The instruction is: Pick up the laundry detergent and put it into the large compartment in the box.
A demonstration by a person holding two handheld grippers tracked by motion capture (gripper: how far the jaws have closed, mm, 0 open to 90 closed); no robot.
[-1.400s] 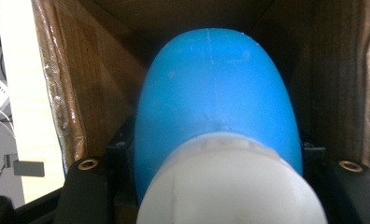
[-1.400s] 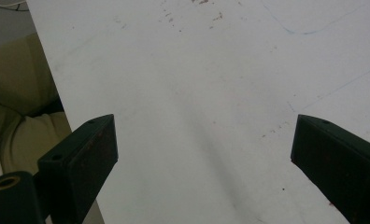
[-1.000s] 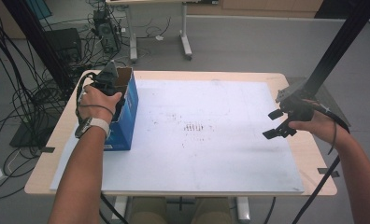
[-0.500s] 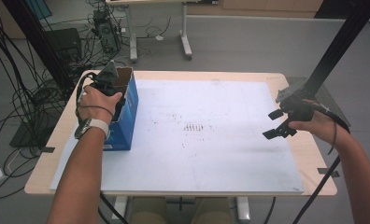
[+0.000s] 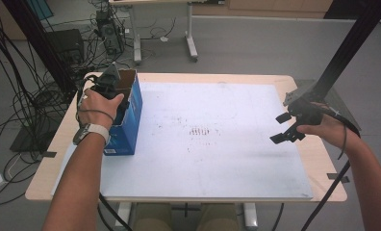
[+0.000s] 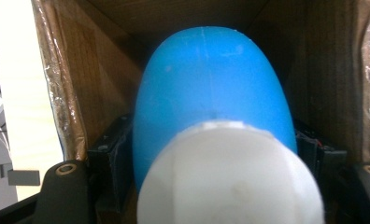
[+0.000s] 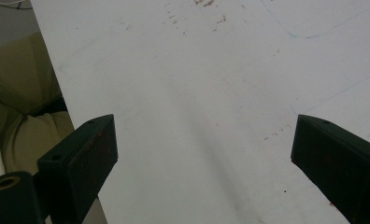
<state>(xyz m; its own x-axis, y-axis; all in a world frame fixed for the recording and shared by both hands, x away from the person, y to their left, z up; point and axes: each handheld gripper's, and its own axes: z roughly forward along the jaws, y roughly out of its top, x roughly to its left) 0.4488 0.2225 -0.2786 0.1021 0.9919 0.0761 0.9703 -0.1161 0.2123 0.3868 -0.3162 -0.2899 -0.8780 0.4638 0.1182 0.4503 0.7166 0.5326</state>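
Blue bottle sits clamped in left tongs inside box; right tongs gape.

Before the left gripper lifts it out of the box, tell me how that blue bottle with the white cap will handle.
The blue bottle looks smooth and rounded, so it may slip between the jaws. Laid on the table, it would probably roll. It looks like plastic, likely light unless full; contents can't be seen. The cardboard box walls stand close, so it could snag coming out.
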